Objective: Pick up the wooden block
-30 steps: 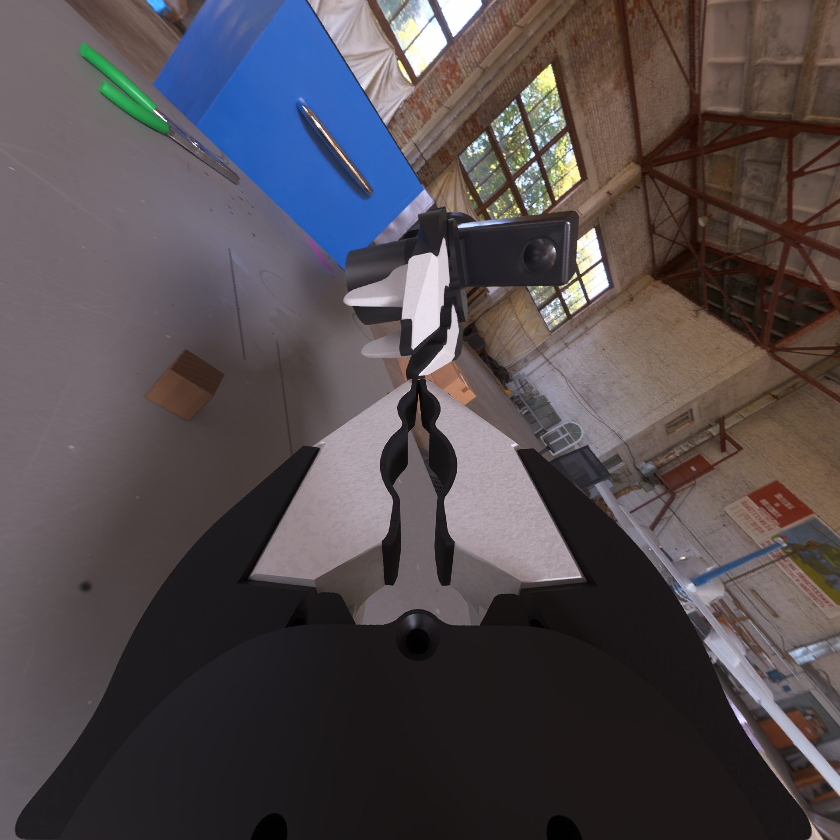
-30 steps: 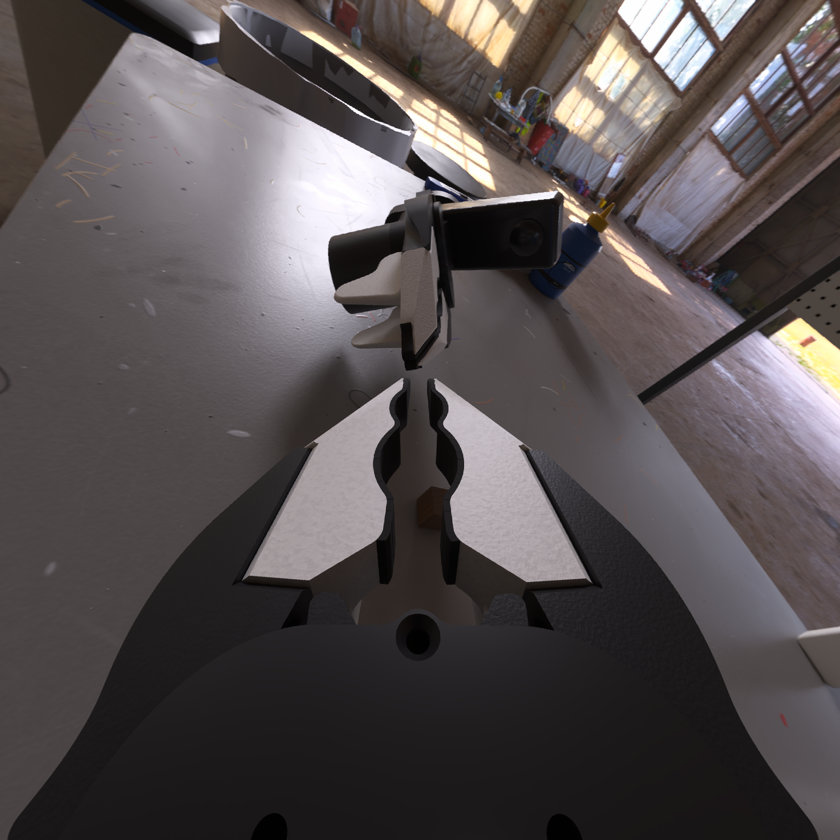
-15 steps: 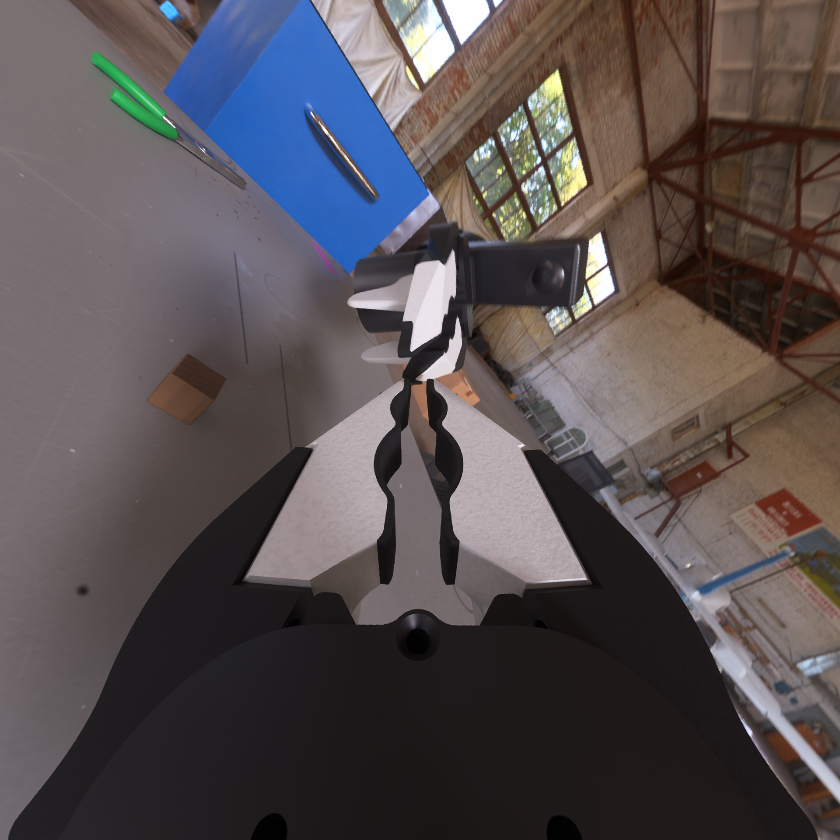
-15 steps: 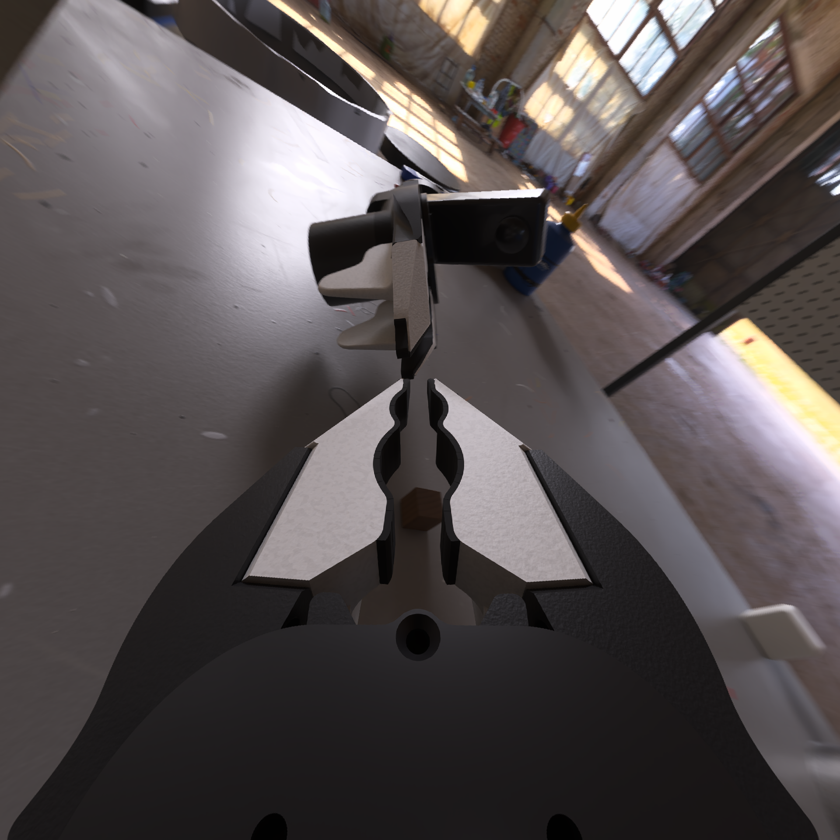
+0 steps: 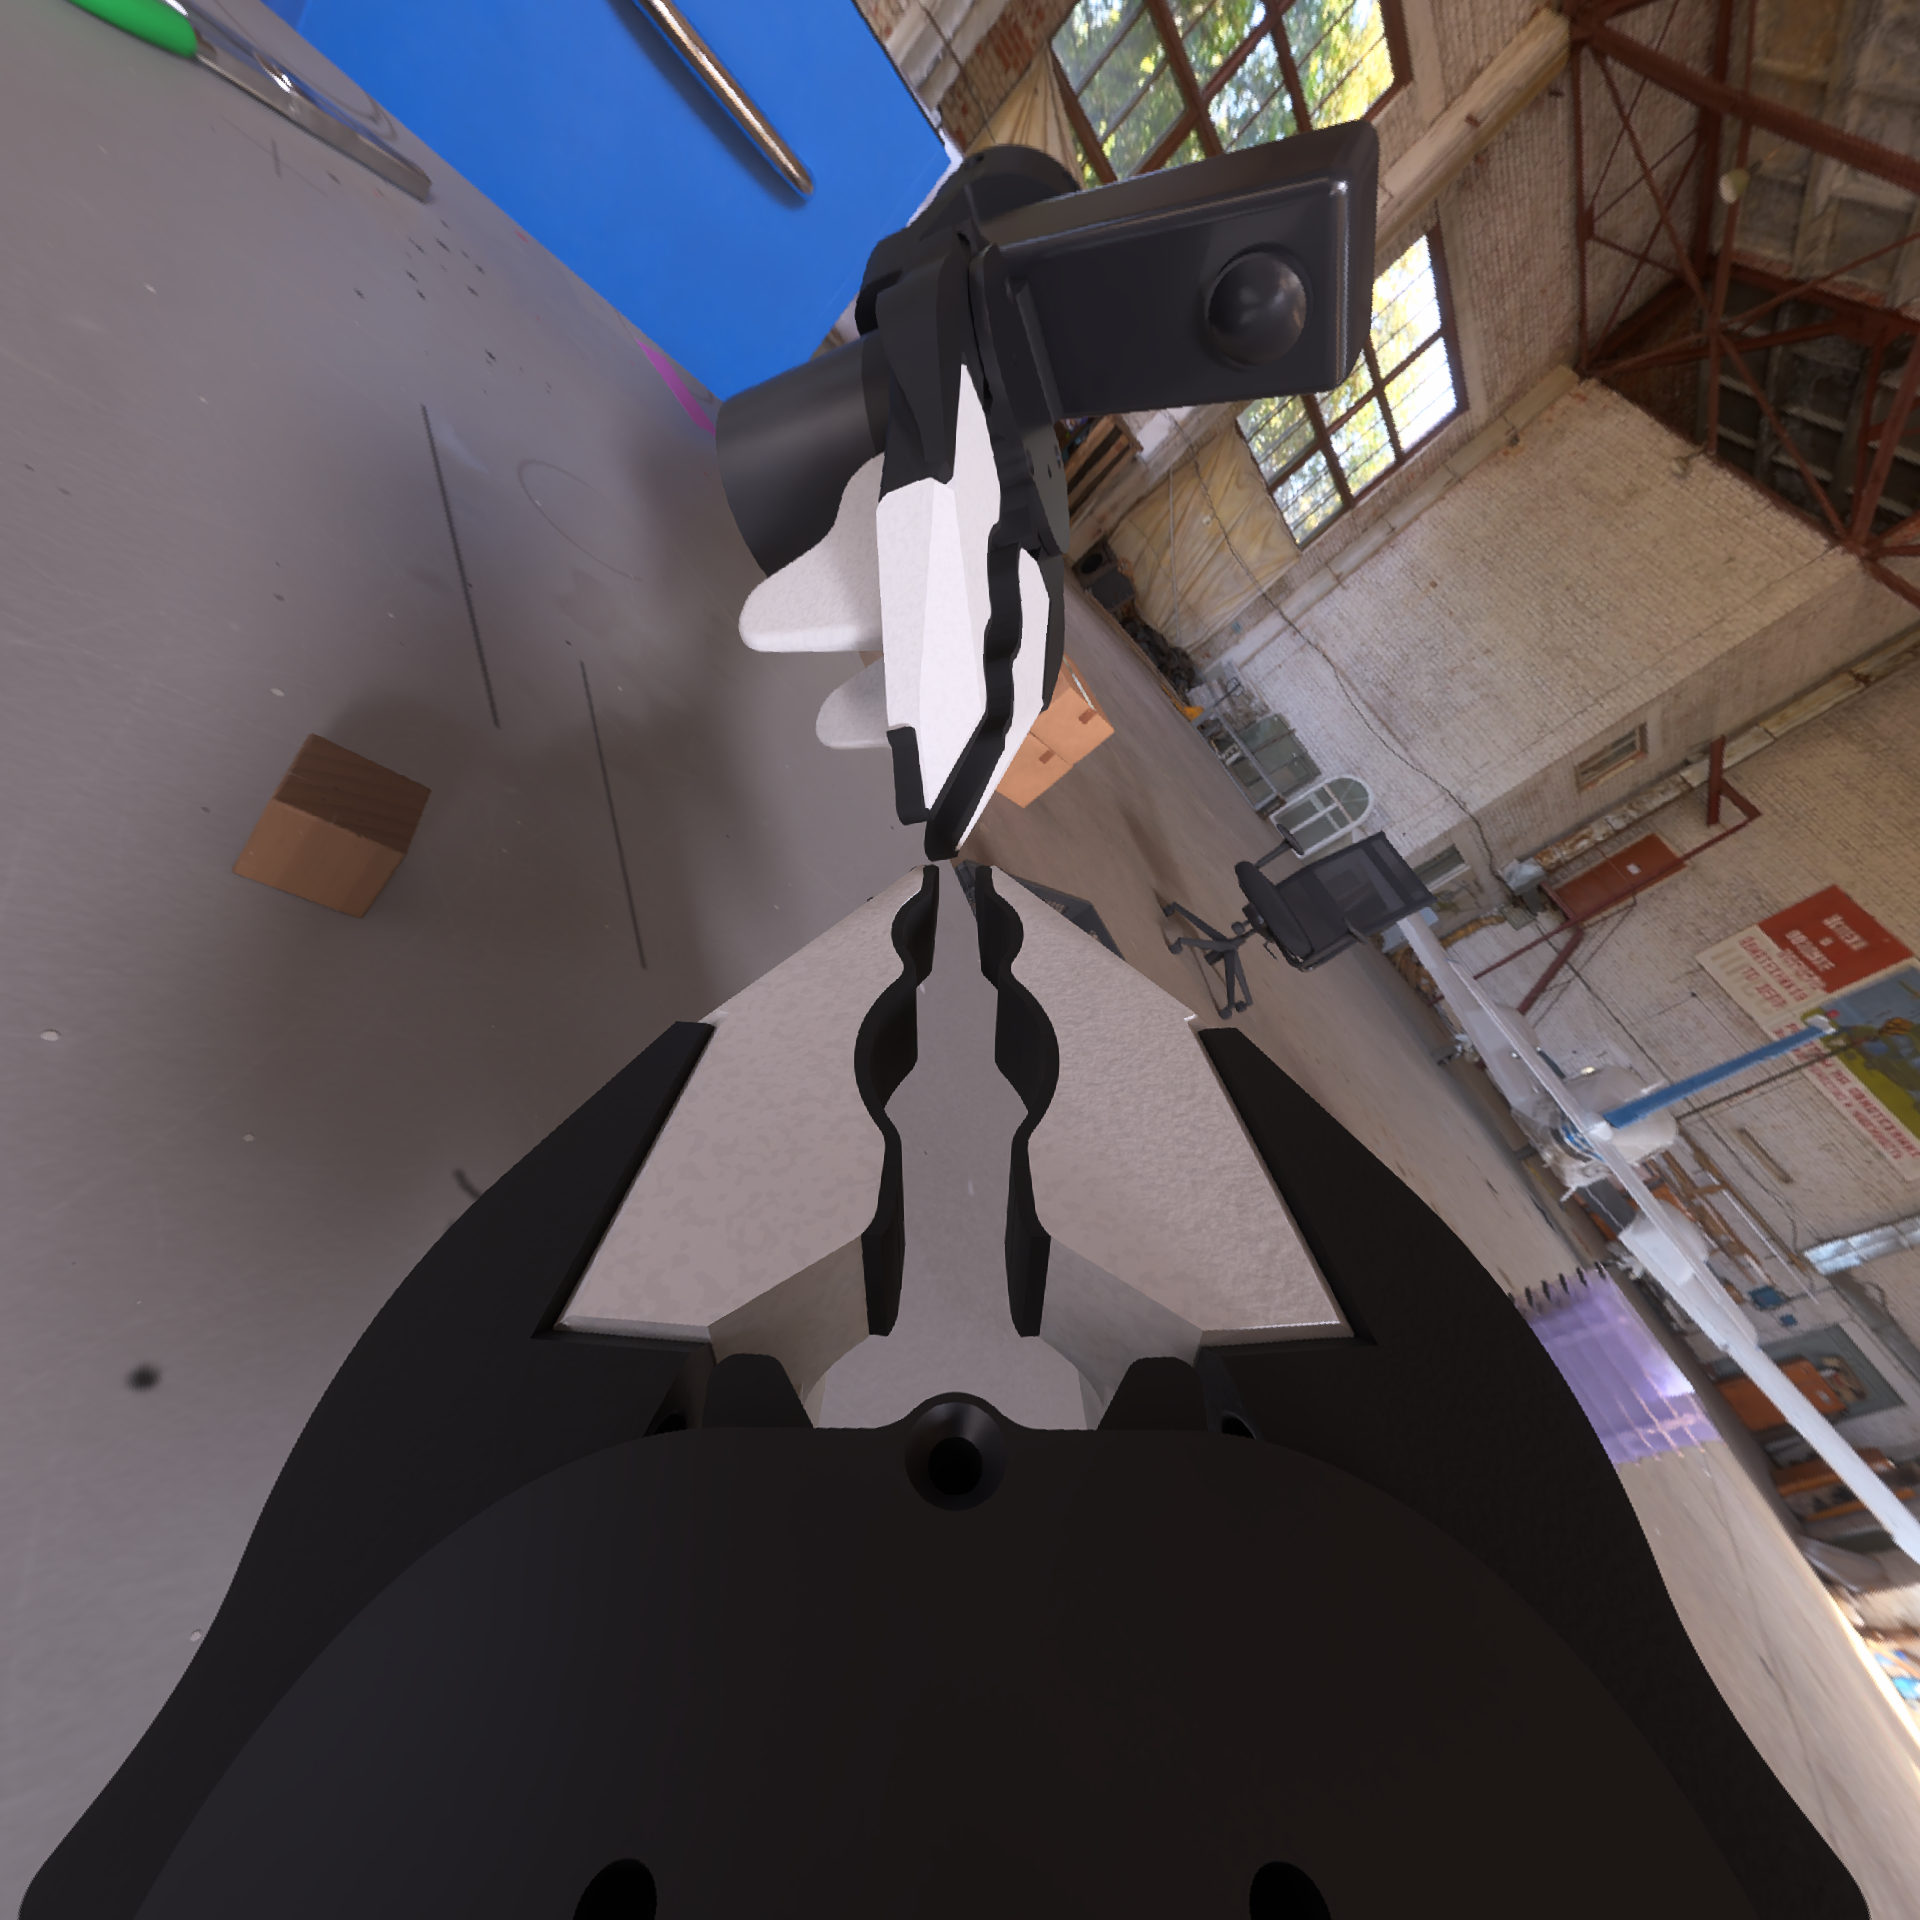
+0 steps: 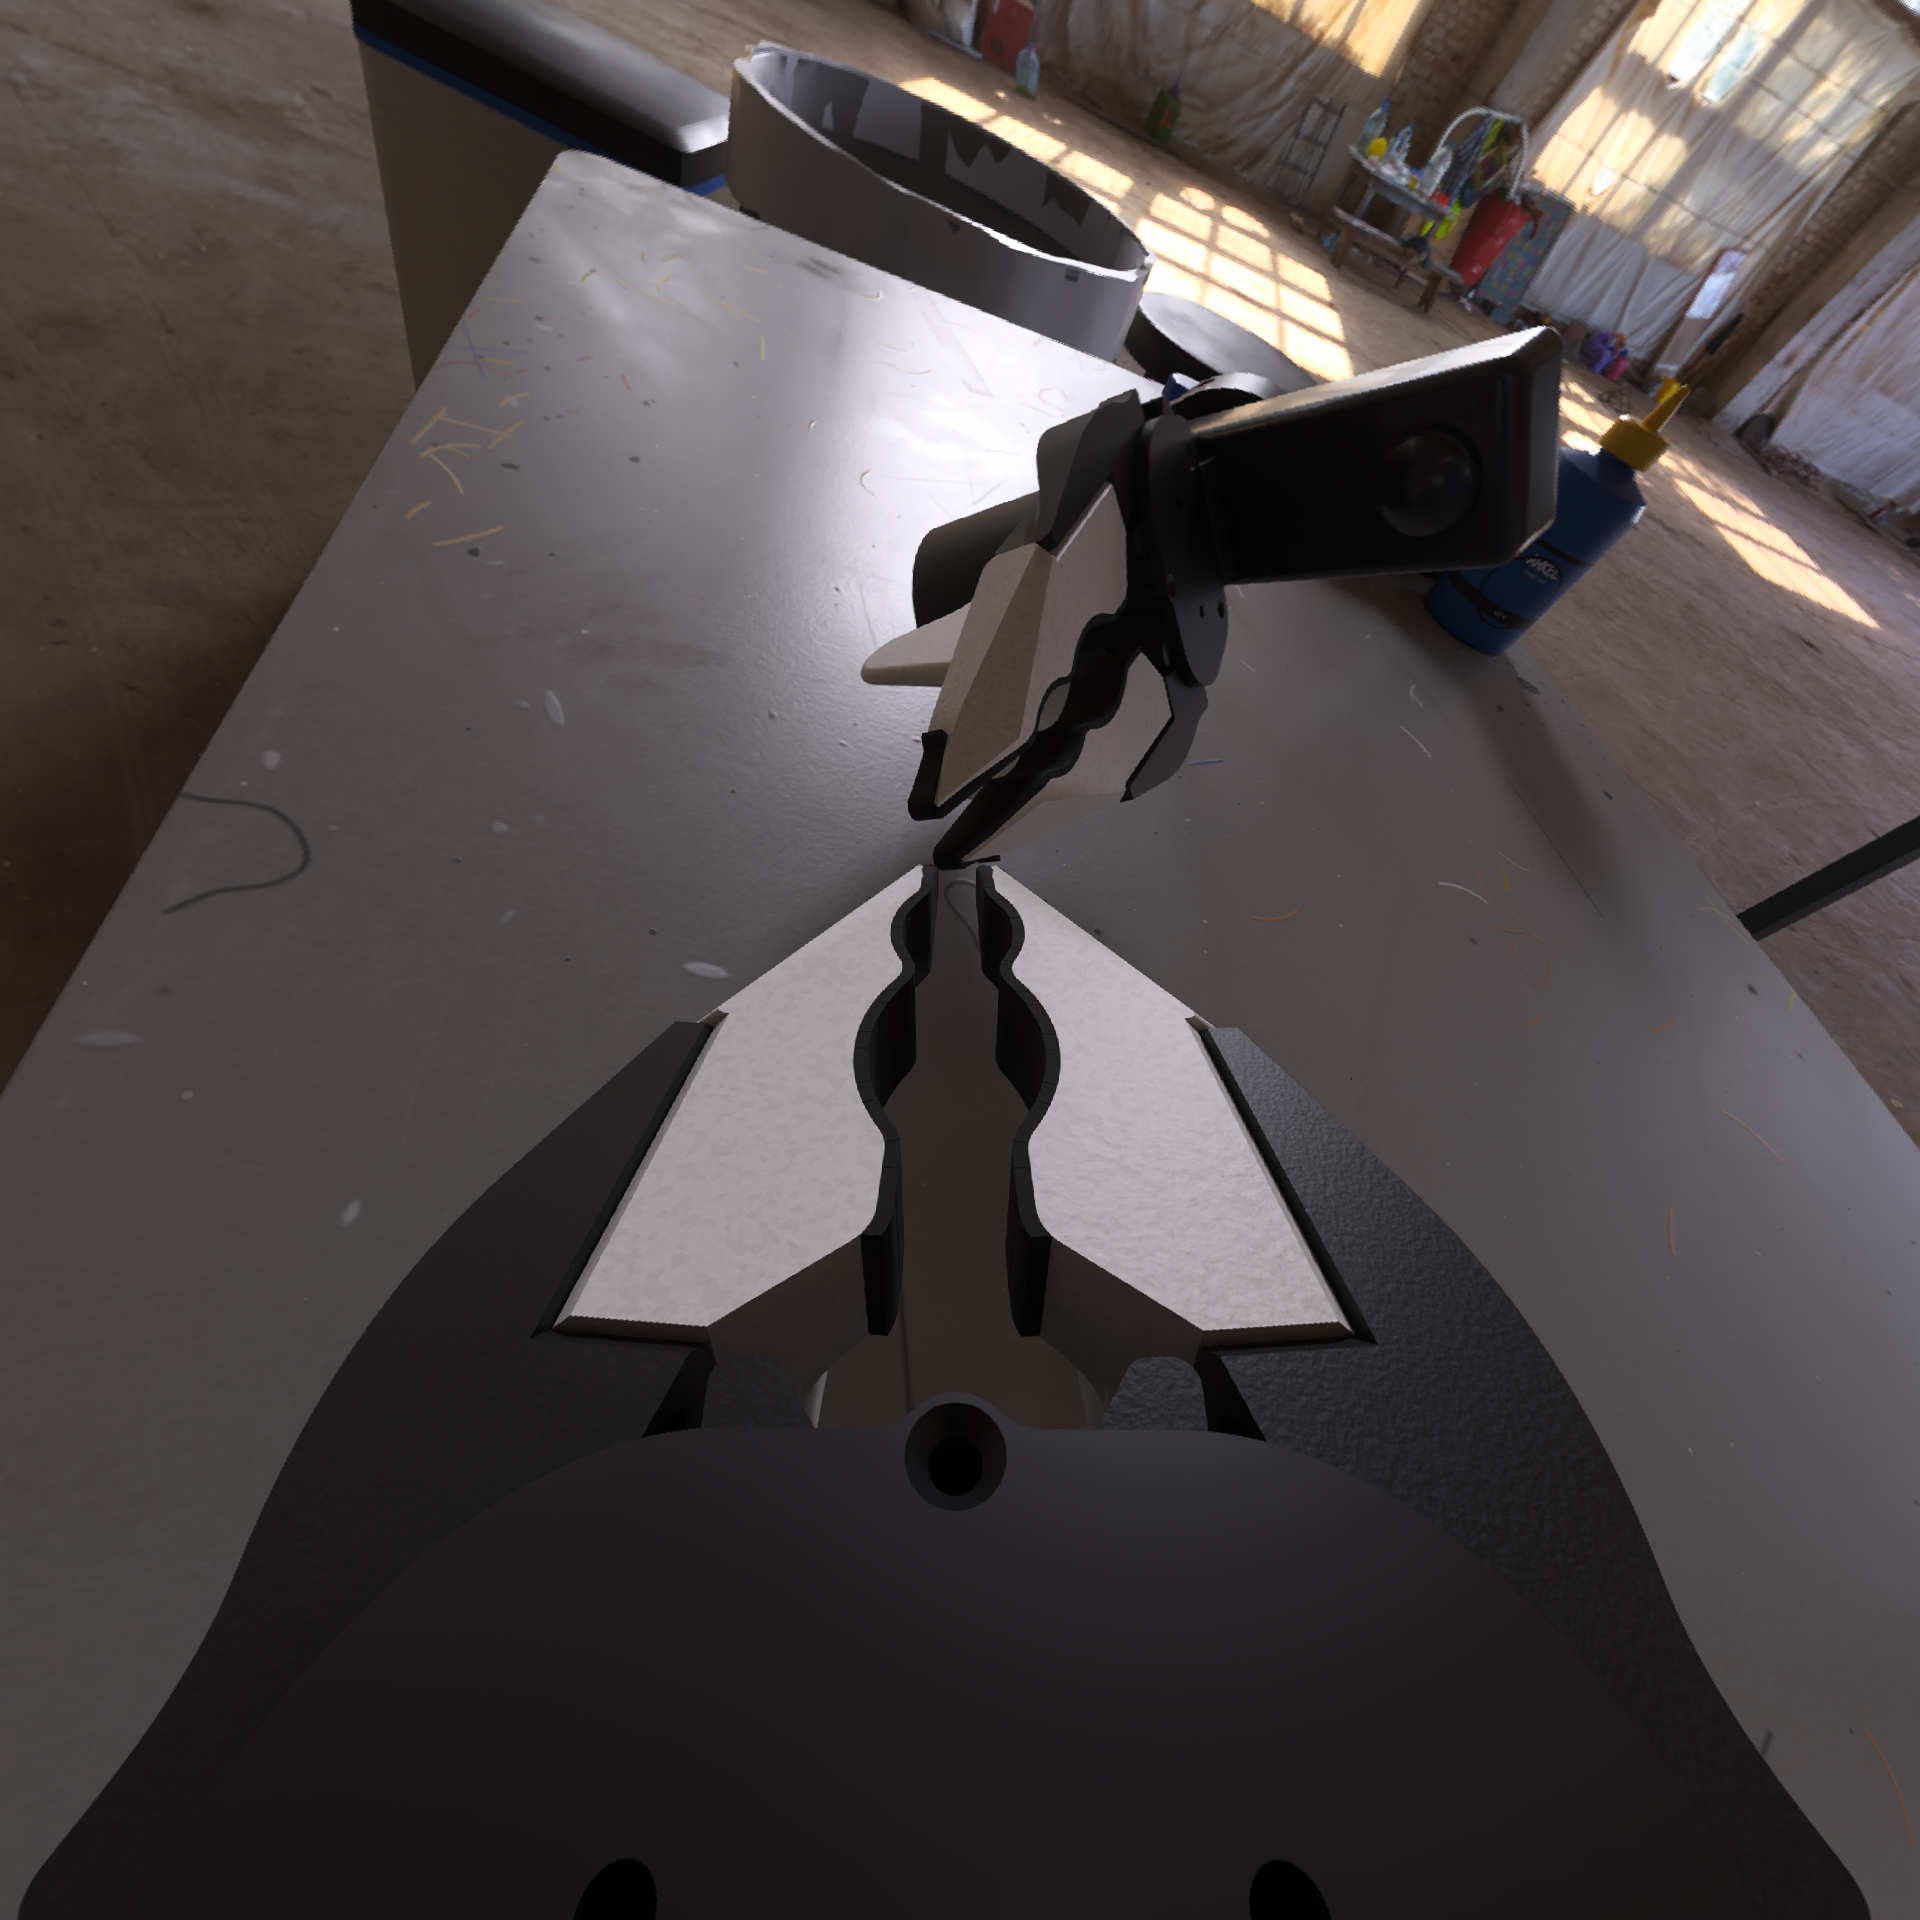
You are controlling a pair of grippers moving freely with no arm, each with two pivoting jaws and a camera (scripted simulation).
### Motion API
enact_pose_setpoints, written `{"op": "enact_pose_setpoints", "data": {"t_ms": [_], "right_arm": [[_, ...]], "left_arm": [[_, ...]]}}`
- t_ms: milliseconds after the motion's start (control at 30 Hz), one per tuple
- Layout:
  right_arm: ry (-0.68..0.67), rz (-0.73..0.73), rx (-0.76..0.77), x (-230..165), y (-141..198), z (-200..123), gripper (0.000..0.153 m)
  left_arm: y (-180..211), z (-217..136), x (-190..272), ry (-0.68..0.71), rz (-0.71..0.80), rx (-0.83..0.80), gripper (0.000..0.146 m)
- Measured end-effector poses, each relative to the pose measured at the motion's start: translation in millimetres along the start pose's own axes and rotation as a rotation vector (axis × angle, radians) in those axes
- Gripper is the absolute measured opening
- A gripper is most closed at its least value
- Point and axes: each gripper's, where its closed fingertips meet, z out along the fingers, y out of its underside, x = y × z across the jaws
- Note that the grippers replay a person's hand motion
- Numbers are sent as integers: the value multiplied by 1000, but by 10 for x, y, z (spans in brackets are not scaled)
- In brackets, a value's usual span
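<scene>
A: Where is the wooden block (image 5: 332, 826) at this moment?

B: In the left wrist view it lies on the grey table (image 5: 208, 540) at about nine o'clock from the left hand-held gripper (image 5: 954, 883). It is a small cube with pale tan faces and one darker, striped end-grain face. It sits well apart from both grippers; nothing touches it.

A: And the left hand-held gripper itself?

B: Nearly clenched. Its two white, grainy-textured fingers (image 5: 790, 1122) have wavy black inner edges and taper to tips with only a thin slit between them, and nothing is held there.

A: The right one?

B: The right hand-held gripper (image 6: 956, 881) looks the same in its own view: fingers (image 6: 769, 1132) drawn almost together, empty. Each gripper shows in the other's view, tip nearly against tip, with a black boxy camera block on top.

A: What else is on the table?

B: At twelve o'clock in the left view, a blue box (image 5: 623, 125) with a slim metal bar handle. At eleven o'clock, scissors (image 5: 260, 73) with green grips and a steel blade. In the right view a blue bottle (image 6: 1538, 551) with a yellow nozzle stands at two o'clock. The table top is matte, scuffed, flecked with scratches.
</scene>
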Motion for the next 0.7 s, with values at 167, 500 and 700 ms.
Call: {"op": "enact_pose_setpoints", "data": {"t_ms": [167, 500, 700], "right_arm": [[-19, -38, -27, -49, 32, 17, 7], [-22, -100, -65, -87, 72, 37, 7], [-2, -60, -86, 13, 117, -12, 6]], "left_arm": [[61, 17, -14, 8, -27, -38, 7], [118, 35, -35, 14, -67, -69, 6], [12, -14, -129, -73, -9, -16, 8]]}}
